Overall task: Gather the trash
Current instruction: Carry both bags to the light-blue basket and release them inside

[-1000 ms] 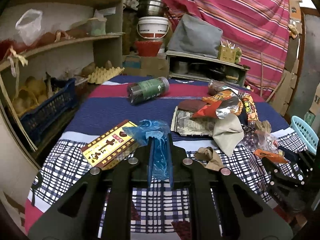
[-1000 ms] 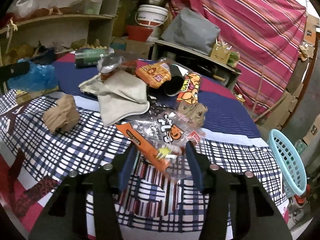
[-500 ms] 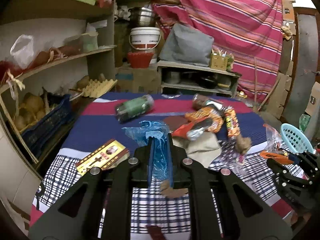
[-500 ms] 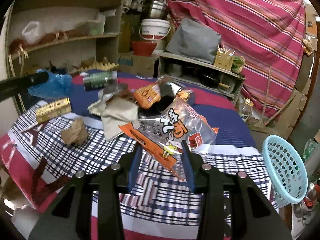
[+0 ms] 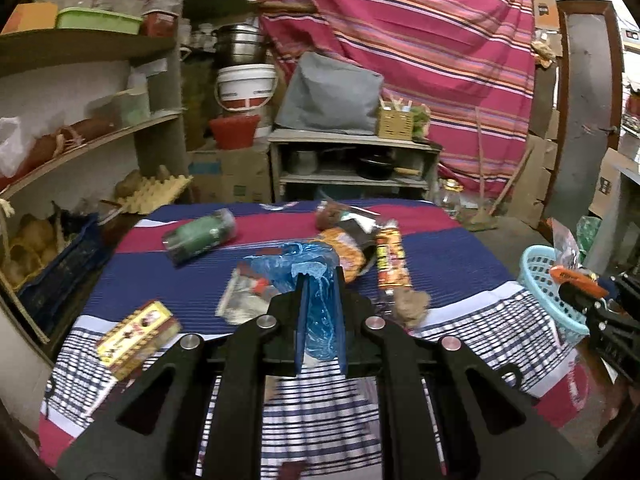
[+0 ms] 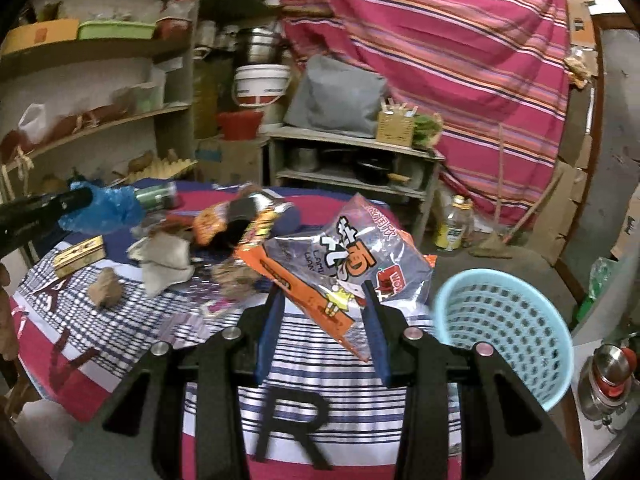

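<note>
My left gripper (image 5: 320, 276) is shut on a crumpled blue plastic bag (image 5: 316, 284) and holds it above the table; the bag also shows in the right wrist view (image 6: 108, 208). My right gripper (image 6: 322, 292) is shut on a clear and orange snack wrapper (image 6: 340, 268), lifted off the table, just left of a light blue mesh basket (image 6: 504, 328). The basket also shows at the table's right side in the left wrist view (image 5: 548, 292).
On the striped and checked tablecloth (image 5: 200, 280) lie a green bottle (image 5: 200, 236), a gold box (image 5: 136, 332), orange snack packs (image 5: 392, 260), brown paper wads (image 6: 106, 290) and a beige cloth (image 6: 166, 260). Shelves (image 5: 80, 140) stand at the left.
Both grippers have risen and pulled back from the table with their trash. The right gripper has swung right, bringing the blue basket close beside the wrapper.
</note>
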### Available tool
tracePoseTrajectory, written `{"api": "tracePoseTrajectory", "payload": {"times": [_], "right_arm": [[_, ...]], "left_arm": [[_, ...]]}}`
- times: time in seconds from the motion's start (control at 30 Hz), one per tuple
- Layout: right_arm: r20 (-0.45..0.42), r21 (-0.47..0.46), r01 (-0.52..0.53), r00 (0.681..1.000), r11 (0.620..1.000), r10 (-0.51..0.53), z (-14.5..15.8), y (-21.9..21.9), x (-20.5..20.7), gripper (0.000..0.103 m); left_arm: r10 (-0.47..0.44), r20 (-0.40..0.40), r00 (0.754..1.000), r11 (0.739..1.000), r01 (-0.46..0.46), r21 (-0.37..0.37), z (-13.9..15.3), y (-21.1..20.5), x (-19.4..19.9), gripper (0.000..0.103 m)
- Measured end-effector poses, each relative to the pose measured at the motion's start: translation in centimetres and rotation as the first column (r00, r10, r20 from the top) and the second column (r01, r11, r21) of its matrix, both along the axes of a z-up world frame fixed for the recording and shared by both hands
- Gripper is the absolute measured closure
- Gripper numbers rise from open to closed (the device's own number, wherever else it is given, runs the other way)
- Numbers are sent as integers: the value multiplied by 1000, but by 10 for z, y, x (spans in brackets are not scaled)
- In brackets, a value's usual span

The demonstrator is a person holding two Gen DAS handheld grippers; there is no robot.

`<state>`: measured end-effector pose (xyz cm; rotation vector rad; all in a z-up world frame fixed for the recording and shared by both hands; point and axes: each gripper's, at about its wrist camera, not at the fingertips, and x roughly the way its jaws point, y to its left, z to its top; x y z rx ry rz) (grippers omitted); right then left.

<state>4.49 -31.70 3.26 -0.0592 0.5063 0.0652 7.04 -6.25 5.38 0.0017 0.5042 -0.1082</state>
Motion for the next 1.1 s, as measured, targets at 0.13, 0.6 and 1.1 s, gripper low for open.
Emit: {"api": "tracePoseTrajectory", "payload": {"times": [0.13, 0.6, 1.1], "right_arm": [[10, -14, 40, 999, 999, -40, 3, -34, 2, 64], [-11, 7, 239, 971, 971, -239, -12, -165, 4, 64], [-41, 39, 325, 945, 945, -324, -36, -228, 10, 64]], "left_arm": [[-28, -5, 1000, 1000, 28, 6, -1, -28, 6, 93], [-267, -32, 963, 964, 267, 5, -13, -172, 39, 93], [-466, -61, 883, 883, 468, 25, -37, -295, 57, 93]]}}
